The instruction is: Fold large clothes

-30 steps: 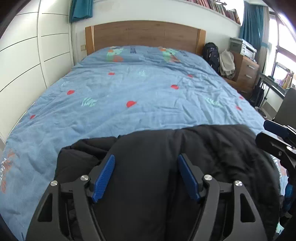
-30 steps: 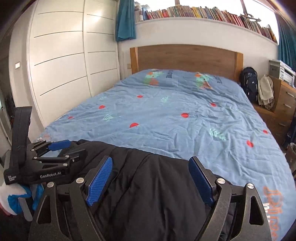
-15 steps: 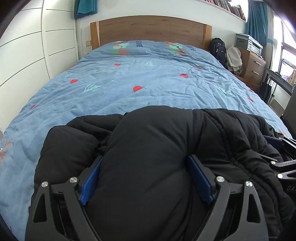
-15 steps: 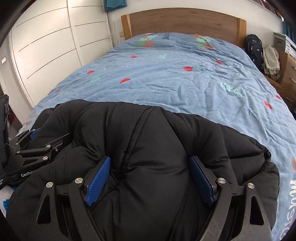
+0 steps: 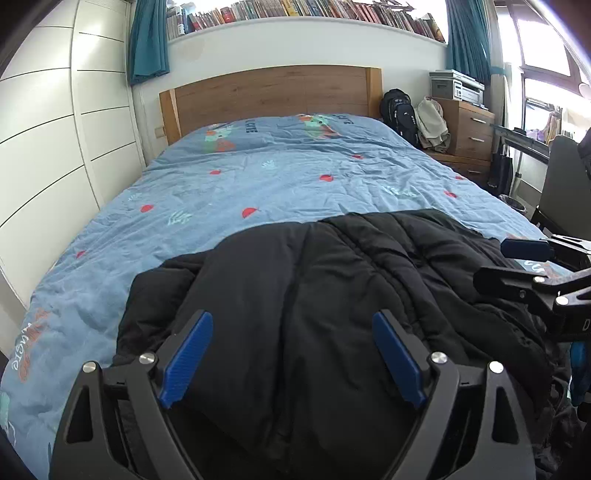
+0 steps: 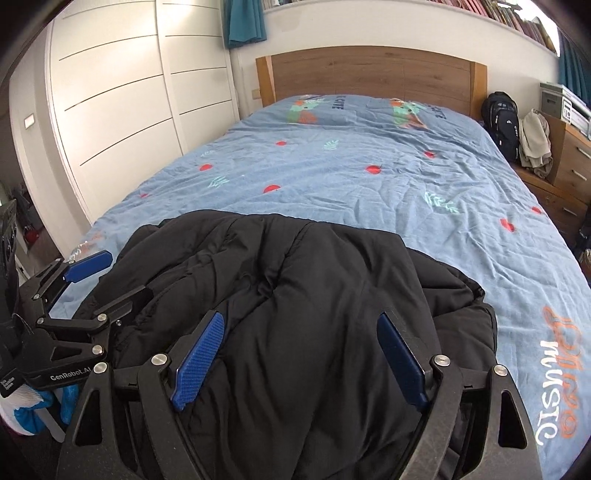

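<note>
Currently the black padded jacket lies bunched at the foot of the bed. On the left, the left gripper hangs over it, fingers spread wide after just opening, gripping nothing; the right gripper does likewise. Puffy filling may spring the folds apart, and the near edge could slide off the mattress.

A wide bed under a crumpled blue printed duvet fills the room, backed by an oak-coloured wooden headboard. White panelled wardrobe doors line the left wall. Teal curtains flank a high shelf of books. Daylight pours through the right-hand window beside a wooden drawer chest.
</note>
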Action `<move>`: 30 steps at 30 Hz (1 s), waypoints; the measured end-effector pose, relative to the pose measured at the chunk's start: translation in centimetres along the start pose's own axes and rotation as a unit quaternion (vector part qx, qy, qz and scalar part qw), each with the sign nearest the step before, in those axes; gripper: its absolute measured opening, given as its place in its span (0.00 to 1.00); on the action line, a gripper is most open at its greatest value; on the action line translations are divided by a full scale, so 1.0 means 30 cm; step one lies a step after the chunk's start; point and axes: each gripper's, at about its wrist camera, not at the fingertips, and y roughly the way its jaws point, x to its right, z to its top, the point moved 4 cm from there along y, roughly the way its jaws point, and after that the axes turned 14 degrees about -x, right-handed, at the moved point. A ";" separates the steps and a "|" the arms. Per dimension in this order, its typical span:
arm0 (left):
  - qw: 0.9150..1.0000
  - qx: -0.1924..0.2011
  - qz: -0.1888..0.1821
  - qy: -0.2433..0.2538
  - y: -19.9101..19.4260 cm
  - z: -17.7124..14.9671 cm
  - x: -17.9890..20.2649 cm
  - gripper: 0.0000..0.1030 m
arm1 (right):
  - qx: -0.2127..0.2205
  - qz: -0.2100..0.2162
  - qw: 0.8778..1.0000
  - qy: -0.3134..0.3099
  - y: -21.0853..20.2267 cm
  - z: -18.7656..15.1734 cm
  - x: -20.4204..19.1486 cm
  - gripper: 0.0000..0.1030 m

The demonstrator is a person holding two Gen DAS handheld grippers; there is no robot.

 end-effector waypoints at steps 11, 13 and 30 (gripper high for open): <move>1.000 -0.027 0.000 -0.002 0.120 -0.083 0.011 0.88 | -0.030 0.008 1.000 -0.001 0.116 -0.120 0.038 0.82; 1.000 -0.027 0.000 -0.002 0.127 -0.087 0.010 0.88 | -0.031 0.010 0.999 -0.001 0.126 -0.123 0.040 0.82; 0.998 -0.055 0.011 0.004 0.113 -0.110 0.019 0.89 | -0.064 -0.008 0.998 0.004 0.113 -0.171 0.045 0.82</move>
